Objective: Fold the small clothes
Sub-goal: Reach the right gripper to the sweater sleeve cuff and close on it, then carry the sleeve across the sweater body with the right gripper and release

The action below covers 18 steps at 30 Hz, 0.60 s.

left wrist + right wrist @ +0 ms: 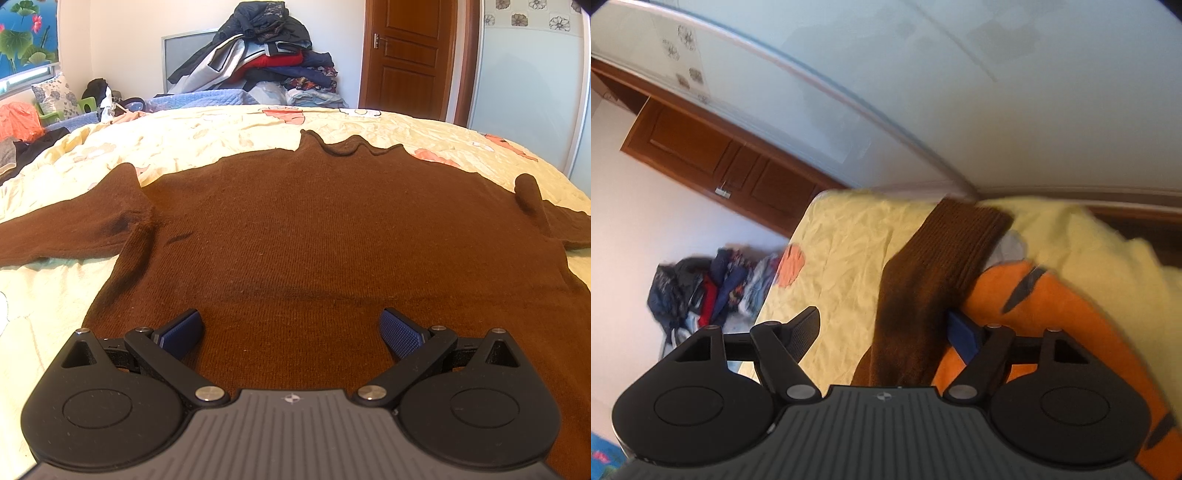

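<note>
A dark brown knit sweater (pixel 288 236) lies spread flat on the bed, collar at the far side, sleeves out to both sides. My left gripper (pixel 291 325) is open and empty just above the sweater's lower body. In the right wrist view, tilted and blurred, one brown sleeve (pixel 934 273) runs along the bed between the fingers of my right gripper (pixel 886 325), which is open. The sleeve lies against the right finger; the left finger is clear of it.
The bed has a pale yellow quilt (pixel 207 136) with pink prints. A pile of clothes (pixel 266 55) is stacked behind the bed by a wooden door (pixel 406 55). An orange striped patch (pixel 1052 314) lies beside the sleeve. A white wardrobe (pixel 923 74) stands close by.
</note>
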Each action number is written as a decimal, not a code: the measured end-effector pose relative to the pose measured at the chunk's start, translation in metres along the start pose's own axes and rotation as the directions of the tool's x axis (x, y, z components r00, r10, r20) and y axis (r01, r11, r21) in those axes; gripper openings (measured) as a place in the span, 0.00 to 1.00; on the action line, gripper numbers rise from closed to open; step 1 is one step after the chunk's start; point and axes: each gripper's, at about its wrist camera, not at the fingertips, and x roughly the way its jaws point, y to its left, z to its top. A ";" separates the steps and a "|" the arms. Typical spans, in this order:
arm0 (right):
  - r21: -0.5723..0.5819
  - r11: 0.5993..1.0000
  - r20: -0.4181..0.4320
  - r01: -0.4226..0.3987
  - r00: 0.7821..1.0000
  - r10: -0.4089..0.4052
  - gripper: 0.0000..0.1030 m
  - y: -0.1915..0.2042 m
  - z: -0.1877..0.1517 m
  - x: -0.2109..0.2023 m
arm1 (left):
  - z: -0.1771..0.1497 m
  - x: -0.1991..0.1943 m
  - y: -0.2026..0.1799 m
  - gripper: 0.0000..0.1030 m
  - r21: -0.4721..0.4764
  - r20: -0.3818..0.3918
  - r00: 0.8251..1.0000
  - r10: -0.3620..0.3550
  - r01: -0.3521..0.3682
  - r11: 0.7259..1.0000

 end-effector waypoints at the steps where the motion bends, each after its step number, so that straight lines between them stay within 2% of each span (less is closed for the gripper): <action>1: 0.014 1.000 0.011 0.011 1.000 -0.011 0.75 -0.002 0.004 0.001 | 0.000 0.000 0.000 1.00 -0.001 0.000 1.000 -0.001 0.001 1.000; 4: 0.065 0.998 0.013 0.011 1.000 -0.011 0.74 -0.011 0.013 0.008 | 0.002 0.001 0.000 1.00 -0.002 0.001 1.000 -0.002 0.002 1.000; 7: 0.048 0.998 0.018 0.042 0.999 -0.043 0.75 -0.004 0.015 0.017 | 0.002 0.001 0.000 1.00 -0.003 0.001 1.000 -0.003 0.003 1.000; 9: 0.036 0.999 0.020 0.039 0.999 -0.039 0.79 0.000 0.015 0.024 | 0.002 0.001 0.000 1.00 -0.003 0.002 1.000 -0.004 0.004 1.000; 12: -0.014 0.999 0.015 0.049 0.999 -0.049 0.78 0.009 0.012 0.034 | 0.002 0.001 0.000 1.00 -0.002 0.002 1.000 -0.007 0.007 1.000; 13: -0.032 0.998 0.010 0.060 0.998 -0.059 0.63 0.011 0.011 0.037 | 0.002 0.002 0.000 1.00 -0.002 0.002 1.000 -0.009 0.009 1.000; 14: -0.044 0.997 -0.012 0.066 0.998 -0.066 0.28 0.012 0.010 0.040 | 0.003 0.002 0.000 1.00 -0.002 0.002 1.000 -0.011 0.011 1.000; 15: -0.054 0.995 -0.034 0.078 0.996 -0.080 0.12 0.012 0.008 0.044 | 0.003 0.003 0.000 1.00 -0.003 0.003 1.000 -0.012 0.012 1.000; 18: -0.113 0.990 0.047 0.087 0.995 -0.082 0.14 0.024 -0.006 0.031 | 0.002 0.002 0.002 1.00 -0.012 0.007 1.000 -0.022 0.022 1.000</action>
